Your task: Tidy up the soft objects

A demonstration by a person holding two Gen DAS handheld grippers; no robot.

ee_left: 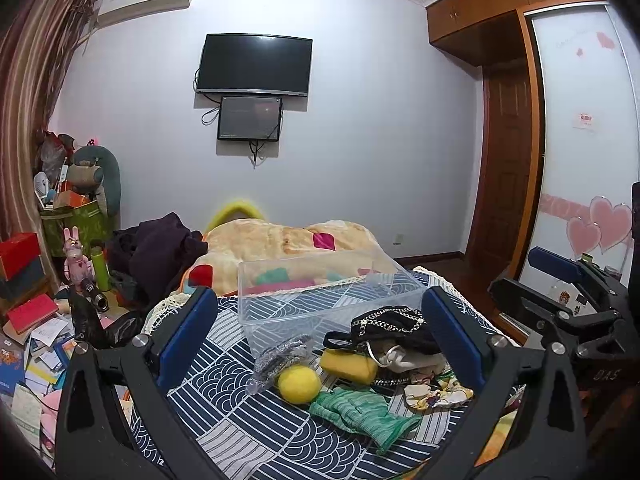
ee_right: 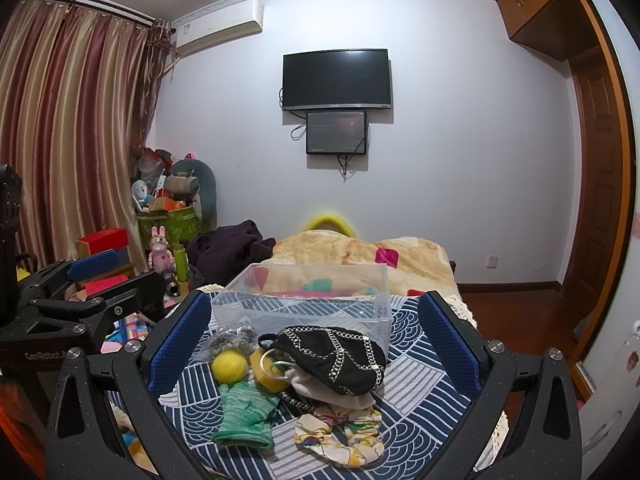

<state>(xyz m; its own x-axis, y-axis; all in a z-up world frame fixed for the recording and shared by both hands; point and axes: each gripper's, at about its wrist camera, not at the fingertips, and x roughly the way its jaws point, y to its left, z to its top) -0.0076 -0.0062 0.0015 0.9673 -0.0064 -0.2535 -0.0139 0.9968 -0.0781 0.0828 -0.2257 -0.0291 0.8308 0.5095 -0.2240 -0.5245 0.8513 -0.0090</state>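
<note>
Soft objects [ee_right: 304, 376] heaped between spread right gripper [ee_right: 316, 344] fingers.

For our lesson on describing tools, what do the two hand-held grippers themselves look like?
Both match. The left hand-held gripper and the right hand-held gripper each have a speckled black frame with triangular cut-outs, round silver bolts at the joints, and two flat blue-padded fingers. Pale lettering marks each body. No cables or sleeves show.
</note>
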